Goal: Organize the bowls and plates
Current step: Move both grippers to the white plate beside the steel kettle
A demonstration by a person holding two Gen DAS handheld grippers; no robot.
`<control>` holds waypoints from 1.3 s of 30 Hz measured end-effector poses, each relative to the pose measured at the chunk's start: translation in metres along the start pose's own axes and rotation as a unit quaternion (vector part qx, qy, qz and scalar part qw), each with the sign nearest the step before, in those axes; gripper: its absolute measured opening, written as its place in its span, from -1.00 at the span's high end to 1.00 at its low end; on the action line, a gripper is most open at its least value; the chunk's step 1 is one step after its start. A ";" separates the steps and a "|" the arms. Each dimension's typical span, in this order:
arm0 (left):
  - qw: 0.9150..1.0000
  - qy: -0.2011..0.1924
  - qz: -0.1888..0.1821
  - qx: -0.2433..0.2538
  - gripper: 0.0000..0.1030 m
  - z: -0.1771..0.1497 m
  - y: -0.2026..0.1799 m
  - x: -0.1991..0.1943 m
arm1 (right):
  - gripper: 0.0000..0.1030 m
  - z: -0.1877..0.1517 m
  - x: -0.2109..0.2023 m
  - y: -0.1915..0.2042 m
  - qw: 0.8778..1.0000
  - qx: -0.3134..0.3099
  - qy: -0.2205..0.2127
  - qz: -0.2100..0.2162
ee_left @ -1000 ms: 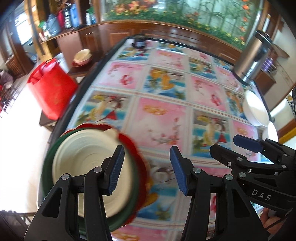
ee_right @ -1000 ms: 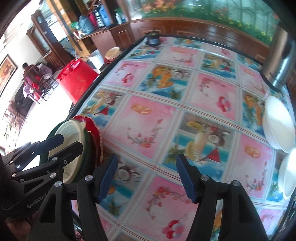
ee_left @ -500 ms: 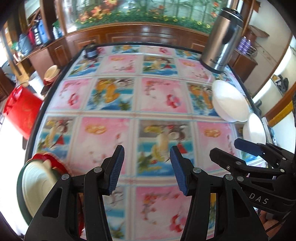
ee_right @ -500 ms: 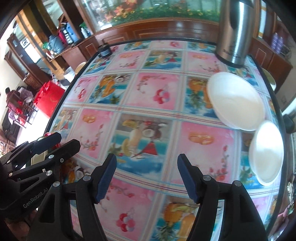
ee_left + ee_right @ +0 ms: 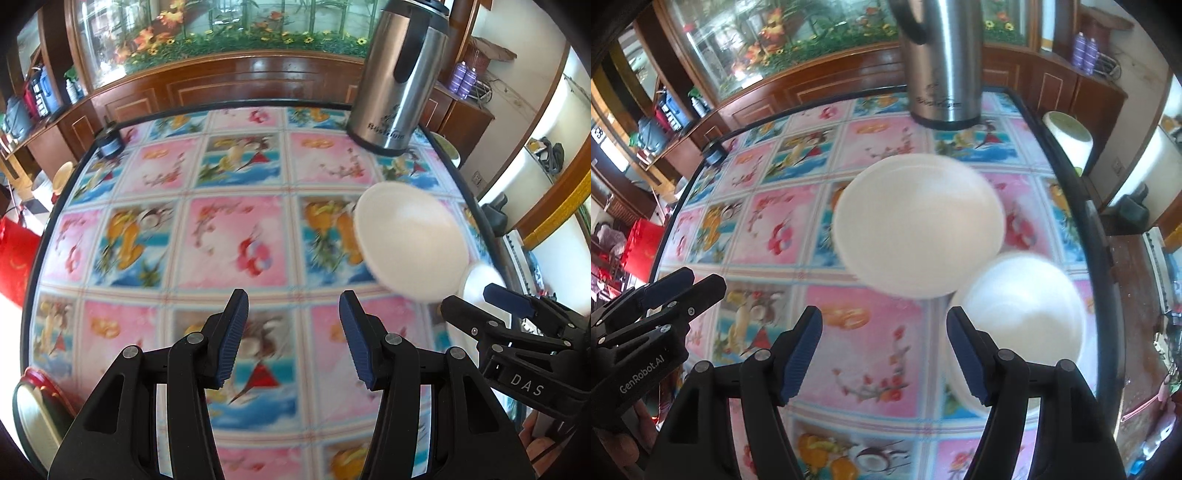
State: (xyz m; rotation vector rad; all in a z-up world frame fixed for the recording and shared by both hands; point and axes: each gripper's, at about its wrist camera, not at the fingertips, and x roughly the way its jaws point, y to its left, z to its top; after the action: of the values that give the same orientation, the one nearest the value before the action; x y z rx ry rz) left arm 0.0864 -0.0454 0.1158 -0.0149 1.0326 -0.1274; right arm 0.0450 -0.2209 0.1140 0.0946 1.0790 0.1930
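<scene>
**Two white dishes wait at the right of a bright patterned surface**

Two round white shallow dishes sit close together on the surface [image 5: 768, 236], which wears a glossy cloth of pink and blue fruit-and-flower squares. In the right wrist view the larger white dish [image 5: 918, 225] fills the centre of the frame, and the smaller white dish [image 5: 1027, 299] lies just beside it at lower right (whether their rims touch is lost in blur). A tall stainless-steel flask [image 5: 942, 62] stands behind them at the top of the frame.

The right hand-held gripper [image 5: 884, 350] points down over the cloth at the bottom centre, its jaws opening with nothing between them; its right finger overlaps the smaller dish in the picture.

In the left wrist view the left hand-held gripper [image 5: 293, 338] is parted and empty over the cloth at bottom centre. A stack of plates [image 5: 35, 410], cream inside green and red rims, peeks in at the lower left corner.
</scene>
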 end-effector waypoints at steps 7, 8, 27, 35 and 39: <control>1.000 0.007 -0.012 -0.004 -0.15 0.021 -0.027 0.026 | -0.40 0.027 0.005 -0.033 1.000 0.008 -0.015 -0.015; 1.000 0.009 -0.012 -0.005 -0.15 0.022 -0.028 0.029 | -0.40 0.030 0.007 -0.037 1.000 0.008 -0.015 -0.017; 0.999 0.038 -0.005 -0.014 -0.15 0.042 -0.052 0.081 | -0.48 0.061 0.045 -0.078 0.999 0.004 0.009 -0.037; 0.998 0.053 -0.006 -0.021 -0.15 0.043 -0.055 0.097 | -0.48 0.066 0.061 -0.088 0.999 0.008 0.026 -0.039; 0.998 0.064 -0.004 -0.020 -0.15 0.042 -0.057 0.107 | -0.48 0.068 0.067 -0.092 0.999 0.011 0.032 -0.029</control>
State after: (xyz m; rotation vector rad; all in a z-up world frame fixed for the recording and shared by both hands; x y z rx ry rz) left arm 0.1709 -0.1160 0.0497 -0.0484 1.1641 -0.1161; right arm 0.1457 -0.2963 0.0719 0.0769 1.1467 0.1327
